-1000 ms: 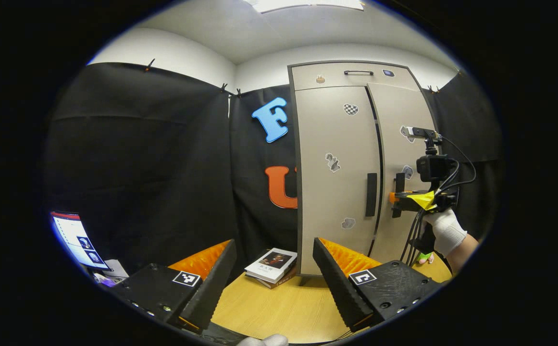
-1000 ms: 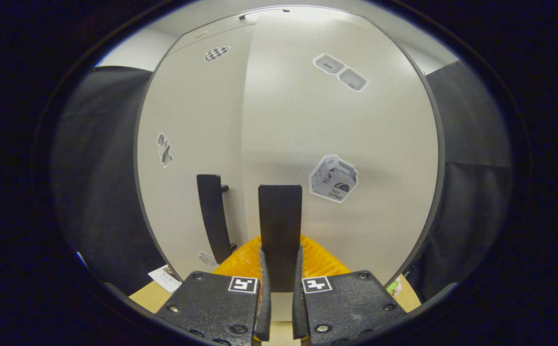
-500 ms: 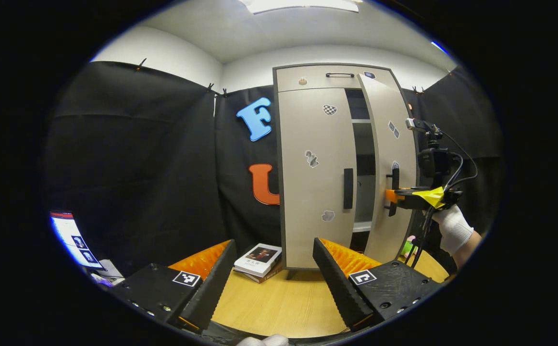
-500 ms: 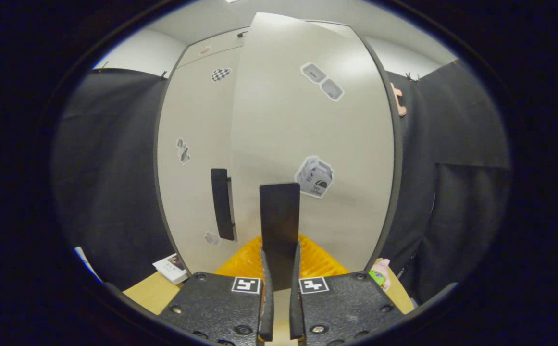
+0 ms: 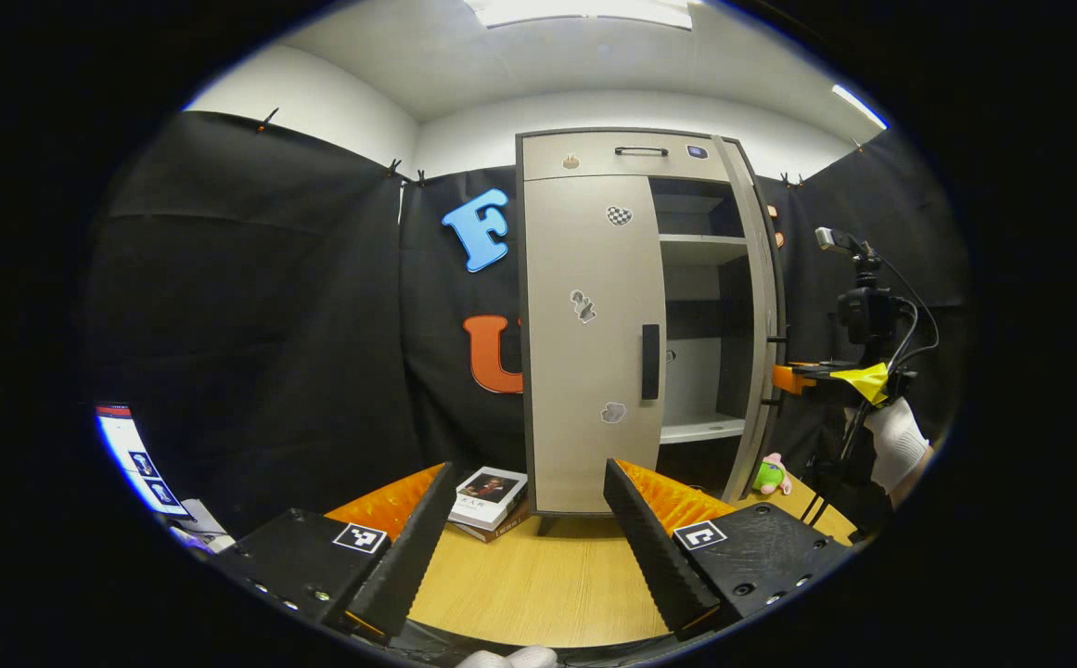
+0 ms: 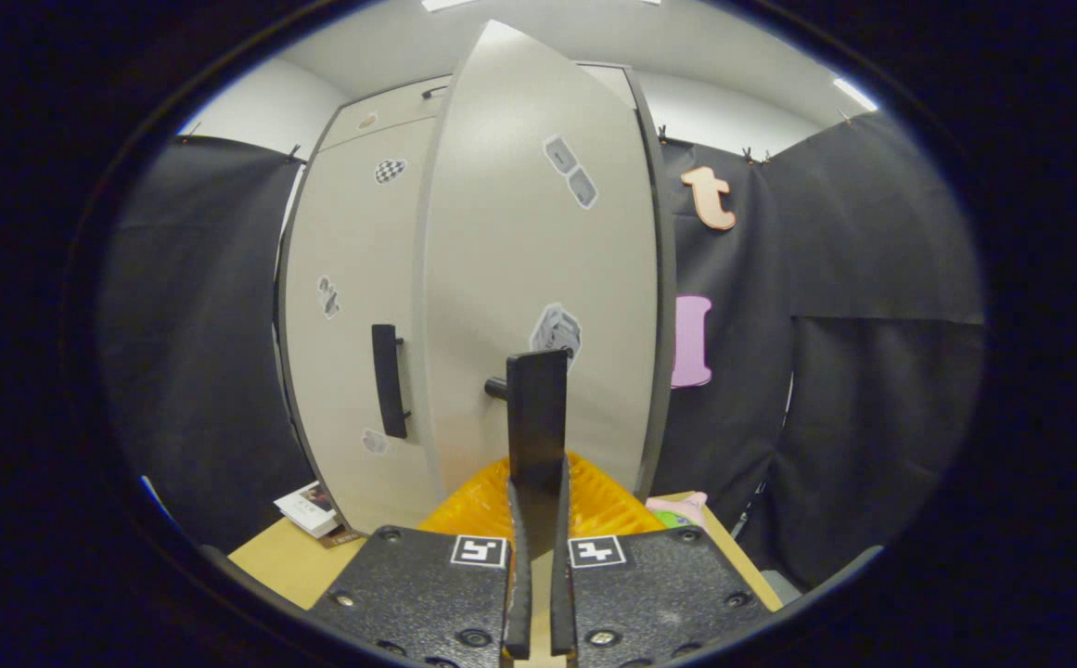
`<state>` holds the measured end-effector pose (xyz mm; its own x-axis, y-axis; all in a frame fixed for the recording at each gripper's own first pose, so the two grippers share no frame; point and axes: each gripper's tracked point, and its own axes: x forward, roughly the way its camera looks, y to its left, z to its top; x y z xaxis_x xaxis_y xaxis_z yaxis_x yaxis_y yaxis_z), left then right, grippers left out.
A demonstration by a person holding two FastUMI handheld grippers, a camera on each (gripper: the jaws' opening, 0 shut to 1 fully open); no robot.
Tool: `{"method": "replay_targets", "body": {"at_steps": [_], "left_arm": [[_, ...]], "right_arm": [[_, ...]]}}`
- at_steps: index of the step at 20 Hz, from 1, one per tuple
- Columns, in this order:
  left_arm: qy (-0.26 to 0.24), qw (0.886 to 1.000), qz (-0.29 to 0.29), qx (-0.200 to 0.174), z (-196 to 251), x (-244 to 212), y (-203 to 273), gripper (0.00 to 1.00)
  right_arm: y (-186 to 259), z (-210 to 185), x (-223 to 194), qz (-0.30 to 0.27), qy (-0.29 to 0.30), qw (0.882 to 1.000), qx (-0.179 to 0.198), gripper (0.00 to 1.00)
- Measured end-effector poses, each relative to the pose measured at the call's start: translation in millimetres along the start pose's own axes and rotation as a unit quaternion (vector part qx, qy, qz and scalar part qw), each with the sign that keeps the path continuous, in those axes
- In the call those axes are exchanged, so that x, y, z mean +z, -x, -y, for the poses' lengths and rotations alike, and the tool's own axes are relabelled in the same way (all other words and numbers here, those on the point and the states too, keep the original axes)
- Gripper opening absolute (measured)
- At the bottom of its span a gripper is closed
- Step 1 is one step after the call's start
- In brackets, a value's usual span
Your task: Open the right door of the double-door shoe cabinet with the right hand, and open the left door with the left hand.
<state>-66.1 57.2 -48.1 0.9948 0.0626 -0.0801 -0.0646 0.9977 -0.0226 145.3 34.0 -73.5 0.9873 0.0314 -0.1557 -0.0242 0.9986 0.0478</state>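
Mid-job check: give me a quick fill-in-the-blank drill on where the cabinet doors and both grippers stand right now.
1. The right door of the shoe cabinet is swung ____, showing shelves inside.
2. The right gripper is shut on the right door's ____.
3. The left door is ____.
4. The left gripper hangs short of the cabinet with its jaws ____.

Missing words: open; handle; closed; open

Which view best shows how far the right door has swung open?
The left gripper view: the right door stands swung out, baring the shelves. The right gripper view faces the door's front close up, the right gripper shut on its handle.
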Motion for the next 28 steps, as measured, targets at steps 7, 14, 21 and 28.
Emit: {"method": "replay_targets", "body": {"at_steps": [7, 14, 21, 28], "left_arm": [[0.002, 0.999, 0.006, -0.038, 33.5, 5.5, -9.1, 0.96], [0.007, 0.998, 0.007, -0.062, 82.4, 9.4, -21.5, 0.96], [0.004, 0.999, -0.002, -0.054, 110.7, 2.7, -33.9, 0.96], [-0.008, 0.999, -0.007, -0.033, 112.8, 4.4, -41.6, 1.0]], "right_arm": [[16.2, 39.5, -0.8, -0.004, -0.004, 1.0, -0.013, 0.07], [25.6, 81.9, -1.0, -0.012, 0.006, 1.0, -0.012, 0.04], [20.0, 121.3, 1.8, -0.012, 0.016, 1.0, -0.015, 0.04], [17.6, 142.6, 1.2, -0.017, -0.016, 1.0, 0.004, 0.05]]}}
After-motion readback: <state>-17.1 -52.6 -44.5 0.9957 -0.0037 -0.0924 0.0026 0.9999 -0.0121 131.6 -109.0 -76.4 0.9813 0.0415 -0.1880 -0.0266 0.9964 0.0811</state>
